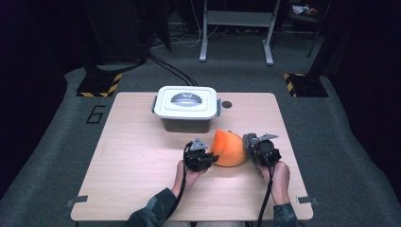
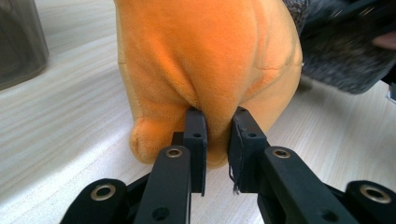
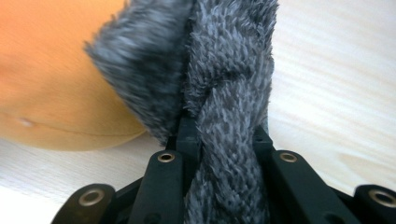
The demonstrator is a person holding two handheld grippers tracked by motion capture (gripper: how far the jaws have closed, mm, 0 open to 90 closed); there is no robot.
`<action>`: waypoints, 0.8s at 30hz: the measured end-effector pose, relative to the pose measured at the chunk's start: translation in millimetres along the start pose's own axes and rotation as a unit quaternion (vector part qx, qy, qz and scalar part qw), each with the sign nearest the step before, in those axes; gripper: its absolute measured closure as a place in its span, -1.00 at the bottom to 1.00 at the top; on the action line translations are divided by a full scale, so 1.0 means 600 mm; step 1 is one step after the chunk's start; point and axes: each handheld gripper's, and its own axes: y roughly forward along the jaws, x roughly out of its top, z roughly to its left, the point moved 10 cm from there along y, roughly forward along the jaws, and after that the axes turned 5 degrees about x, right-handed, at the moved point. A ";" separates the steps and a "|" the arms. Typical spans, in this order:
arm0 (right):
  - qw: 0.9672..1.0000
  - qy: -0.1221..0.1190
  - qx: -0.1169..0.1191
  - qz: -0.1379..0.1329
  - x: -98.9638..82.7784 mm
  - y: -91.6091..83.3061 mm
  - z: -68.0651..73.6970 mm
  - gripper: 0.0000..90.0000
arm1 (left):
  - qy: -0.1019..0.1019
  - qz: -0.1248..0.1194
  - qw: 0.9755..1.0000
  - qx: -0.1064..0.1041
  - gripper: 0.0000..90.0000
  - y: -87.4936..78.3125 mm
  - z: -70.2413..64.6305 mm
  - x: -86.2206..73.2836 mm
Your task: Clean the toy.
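Note:
An orange plush toy [image 1: 228, 149] with a grey furry part [image 3: 224, 70] rests on the wooden table [image 1: 142, 156] between my two grippers. At its left side, my left gripper [image 1: 211, 158] is shut on a fold of the orange plush [image 2: 205, 70]; the fabric is pinched between its black jaws. From the right, my right gripper [image 1: 247, 142] is shut on the toy's grey fur, which bunches up between its jaws. A hand holds each gripper from the near edge.
A white-lidded storage box [image 1: 187, 108] with a grey handle stands behind the toy at the table's back middle; its dark wall [image 2: 18, 42] shows in the left gripper view. A small dark hole [image 1: 226, 104] lies beside it.

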 end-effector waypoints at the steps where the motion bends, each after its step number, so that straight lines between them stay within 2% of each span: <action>1: 1.000 0.001 0.003 -0.006 0.006 -0.009 0.003 0.63 | 0.001 0.000 1.000 0.001 0.74 0.000 0.000 0.000; 3: 1.000 -0.006 0.004 -0.022 0.020 -0.028 0.010 0.63 | 0.004 0.000 1.000 0.001 0.74 0.000 -0.001 0.001; 6: 0.999 -0.029 0.012 -0.043 0.044 -0.052 0.034 0.63 | 0.006 0.000 1.000 0.003 0.74 0.000 -0.002 0.001; 9: 0.997 -0.051 0.031 -0.055 0.065 -0.067 0.070 0.63 | 0.007 0.000 1.000 0.004 0.74 0.000 -0.002 0.002; 12: 0.994 -0.081 0.041 -0.057 0.082 -0.069 0.105 0.63 | 0.002 -0.001 1.000 0.003 0.74 0.000 -0.004 0.001; 15: 0.993 -0.098 0.048 -0.050 0.091 -0.060 0.130 0.62 | 0.007 -0.001 1.000 0.005 0.74 0.000 -0.001 0.002; 19: 0.991 -0.116 0.045 -0.040 0.091 -0.038 0.139 0.62 | 0.000 0.001 1.000 0.002 0.74 0.002 0.002 -0.001; 22: 0.993 -0.104 0.048 -0.038 0.089 -0.038 0.135 0.62 | 0.001 0.001 1.000 0.001 0.74 0.002 0.002 -0.001; 24: 0.993 -0.101 0.047 -0.038 0.087 -0.038 0.131 0.62 | 0.010 0.006 1.000 0.001 0.74 0.002 0.003 -0.003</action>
